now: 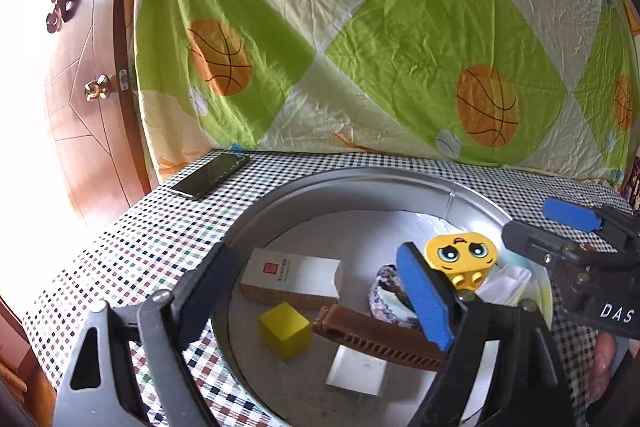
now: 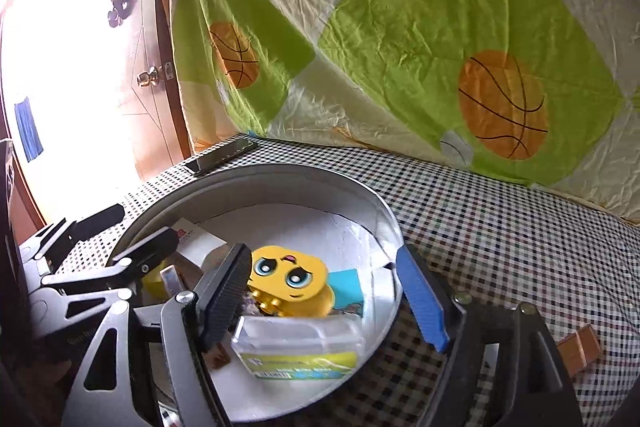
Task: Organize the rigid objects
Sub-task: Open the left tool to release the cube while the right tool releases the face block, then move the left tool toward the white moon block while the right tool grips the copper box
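Yellow emoji toy [image 2: 289, 277] in pan [image 2: 256, 175], "DAS" on right hand-held gripper [image 1: 556, 227]

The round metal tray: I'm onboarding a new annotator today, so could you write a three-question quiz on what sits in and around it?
1. True or false: the yellow cube lies inside the round metal tray.
2. Which object lies outside the tray, on the checked tablecloth? A) brown comb B) phone C) yellow emoji toy
3. Fill in: both the left gripper and the right gripper have their jaws ____.

Key: 1 true; 2 B; 3 open, holding nothing.
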Available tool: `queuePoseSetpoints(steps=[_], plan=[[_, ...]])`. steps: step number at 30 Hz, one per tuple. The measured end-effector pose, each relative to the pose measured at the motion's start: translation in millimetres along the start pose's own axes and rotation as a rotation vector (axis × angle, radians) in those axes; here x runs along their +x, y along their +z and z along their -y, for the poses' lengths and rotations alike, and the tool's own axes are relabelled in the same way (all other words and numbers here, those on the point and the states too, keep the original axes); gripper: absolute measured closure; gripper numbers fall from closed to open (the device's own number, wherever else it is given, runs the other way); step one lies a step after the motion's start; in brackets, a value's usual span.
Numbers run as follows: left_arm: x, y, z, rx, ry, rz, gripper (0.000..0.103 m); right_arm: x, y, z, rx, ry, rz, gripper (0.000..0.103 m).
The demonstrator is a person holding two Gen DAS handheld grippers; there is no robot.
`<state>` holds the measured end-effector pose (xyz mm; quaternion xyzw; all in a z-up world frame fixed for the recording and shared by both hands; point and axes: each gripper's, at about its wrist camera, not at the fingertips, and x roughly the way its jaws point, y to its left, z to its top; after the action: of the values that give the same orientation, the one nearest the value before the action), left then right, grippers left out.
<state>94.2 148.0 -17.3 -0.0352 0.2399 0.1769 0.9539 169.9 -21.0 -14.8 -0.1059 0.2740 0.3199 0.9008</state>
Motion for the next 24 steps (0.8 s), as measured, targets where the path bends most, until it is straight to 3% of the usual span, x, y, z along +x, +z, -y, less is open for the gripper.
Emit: queuePoseSetpoints(steps=[7, 14, 19, 24], plan=[[-19, -3, 54, 0.066, -0.104, 0.022, 0.009, -45, -28, 78, 0.058, -0.127, 0.001, 0.024], [-23, -13, 129, 0.160, -0.222, -0.003, 0.005, -62, -54, 156, 0.152, -0.259, -0.059, 0.024], [-14, -13, 173, 0.216, -0.285, -0.042, 0.005, -53, -66, 182, 0.144, -0.258, -0.123, 0.024], [2, -7, 200, 0.255, -0.279, -0.077, 0.005, -33, -68, 192, 0.145, -0.198, -0.182, 0.024]])
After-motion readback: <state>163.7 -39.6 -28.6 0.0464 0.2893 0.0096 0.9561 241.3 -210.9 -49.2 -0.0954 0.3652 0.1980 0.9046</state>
